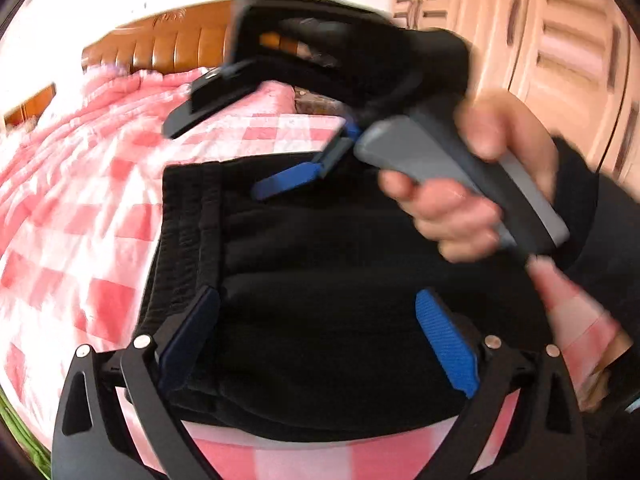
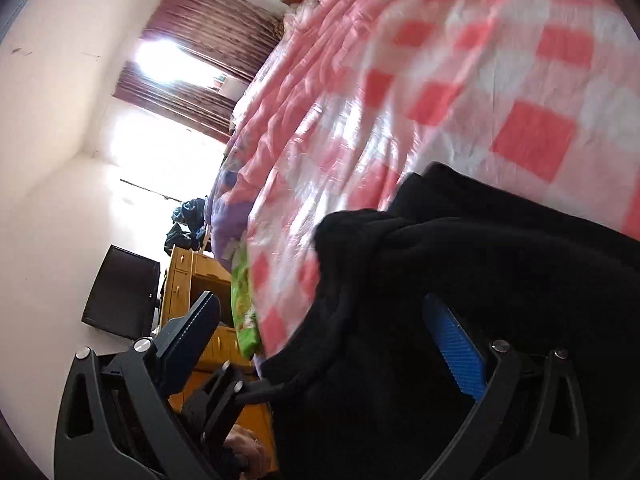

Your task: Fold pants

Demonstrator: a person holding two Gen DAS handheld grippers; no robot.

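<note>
The black pants (image 1: pixel 320 280) are seen lying folded in a compact stack on the bed (image 1: pixel 80 220), on its pink checked cover. The left gripper (image 1: pixel 320 344) is held wide open above the pants, its fingers apart and empty. The right gripper (image 2: pixel 340 344), grasped by a hand (image 1: pixel 452 208), is likewise spread open over the pants, nothing clamped.

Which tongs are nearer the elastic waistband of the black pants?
Left. The left tongs hang open over the folded pants, one finger beside the waistband. The right tongs sit farther along the pants' far edge.
</note>
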